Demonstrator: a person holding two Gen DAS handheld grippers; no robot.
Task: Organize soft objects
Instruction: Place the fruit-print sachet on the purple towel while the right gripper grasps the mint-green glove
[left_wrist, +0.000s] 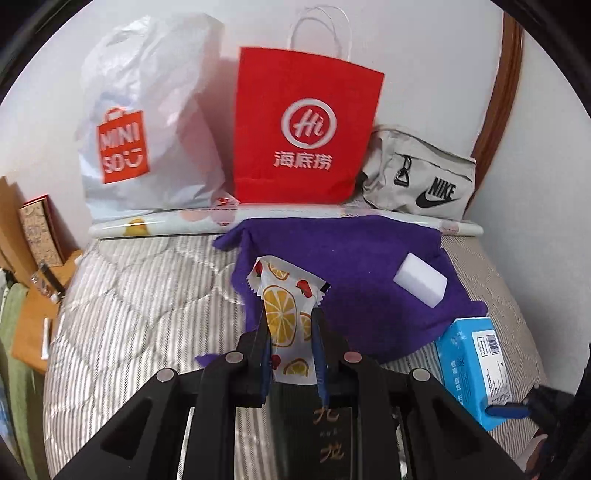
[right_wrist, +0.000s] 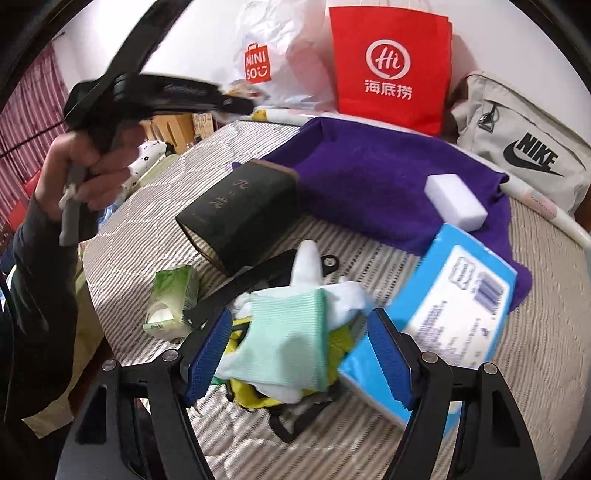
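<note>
My left gripper is shut on a white packet printed with orange slices, held up above the purple cloth. A white sponge block lies on that cloth; it also shows in the right wrist view. My right gripper is open over a pile of soft items: a mint-green cloth, white fabric and something yellow. A green tissue pack lies left of the pile. The left gripper appears raised at upper left, blurred.
A black box stands by the pile. A blue tissue box lies right of it. Against the wall stand a white Miniso bag, a red paper bag and a grey Nike pouch. The striped mattress ends at left.
</note>
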